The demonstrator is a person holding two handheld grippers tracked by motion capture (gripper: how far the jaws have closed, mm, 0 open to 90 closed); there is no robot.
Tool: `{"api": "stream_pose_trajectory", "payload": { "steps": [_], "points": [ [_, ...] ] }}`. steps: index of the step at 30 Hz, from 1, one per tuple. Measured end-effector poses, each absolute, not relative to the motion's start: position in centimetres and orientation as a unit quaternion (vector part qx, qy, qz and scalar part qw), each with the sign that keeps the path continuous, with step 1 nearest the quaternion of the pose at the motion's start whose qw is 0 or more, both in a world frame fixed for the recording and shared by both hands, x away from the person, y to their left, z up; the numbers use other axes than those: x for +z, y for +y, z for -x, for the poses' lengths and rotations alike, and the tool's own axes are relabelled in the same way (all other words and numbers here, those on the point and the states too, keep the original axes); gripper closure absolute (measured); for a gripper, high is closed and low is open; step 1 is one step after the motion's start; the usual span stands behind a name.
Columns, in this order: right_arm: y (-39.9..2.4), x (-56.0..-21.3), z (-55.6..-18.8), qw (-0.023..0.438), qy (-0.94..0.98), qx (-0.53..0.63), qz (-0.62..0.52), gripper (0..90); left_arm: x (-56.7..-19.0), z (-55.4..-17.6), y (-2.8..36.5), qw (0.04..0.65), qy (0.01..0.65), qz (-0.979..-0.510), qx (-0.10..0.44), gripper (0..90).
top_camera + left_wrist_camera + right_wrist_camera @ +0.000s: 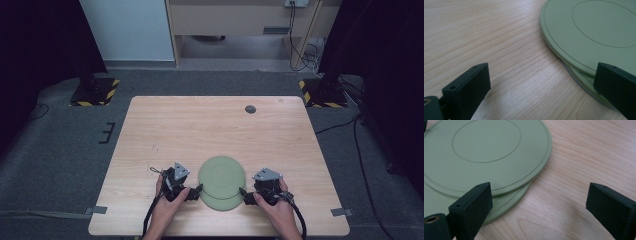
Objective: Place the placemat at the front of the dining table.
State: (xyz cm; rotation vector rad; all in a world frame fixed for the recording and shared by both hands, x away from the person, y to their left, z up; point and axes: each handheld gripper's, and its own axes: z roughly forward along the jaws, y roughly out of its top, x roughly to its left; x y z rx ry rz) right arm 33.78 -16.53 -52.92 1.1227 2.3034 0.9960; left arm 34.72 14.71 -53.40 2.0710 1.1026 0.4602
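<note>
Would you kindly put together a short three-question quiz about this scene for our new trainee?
1. True or false: the two green plates lie exactly aligned, one on the other.
2. How do the jaws of the left claw stand? A) wide apart B) clamped on a plate C) closed on nothing
3. Fill in: the right claw sits at the plates' ____ side in the high view.

Key:
1. False: the upper plate is shifted, so the lower plate shows as a crescent at the near edge.
2. A: both claws are open, beside the stack on the wooden table.
3. right
</note>
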Motion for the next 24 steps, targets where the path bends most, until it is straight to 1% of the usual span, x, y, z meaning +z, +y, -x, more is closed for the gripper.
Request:
{"api": "stream_pose_trajectory", "payload": {
  "steps": [5,16,19,20,24],
  "points": [
    [-16.38,-52.99,-34.11,0.203,0.818,0.355,-0.405,3.8,-53.4,-34.92,14.69,0.366,0.432,-0.804,0.183,0.4],
    [-16.2,-52.99,-34.44,0.218,0.807,0.359,-0.415,3.7,-53.41,-35.48,14.71,0.366,0.438,-0.801,0.182,0.1],
    [-16.21,-52.98,-34.44,0.218,0.807,0.358,-0.416,4.6,-53.4,-35.54,14.75,0.367,0.437,-0.801,0.18,0.3],
    [-16.21,-52.92,-34.34,0.216,0.808,0.359,-0.414,6.7,-53.4,-35.49,14.83,0.37,0.436,-0.801,0.176,1.5],
    [-16.21,-52.75,-33.99,0.211,0.809,0.363,-0.411,7.2,-53.28,-35.24,14.83,0.37,0.43,-0.806,0.172,2.6]
  ]
}}
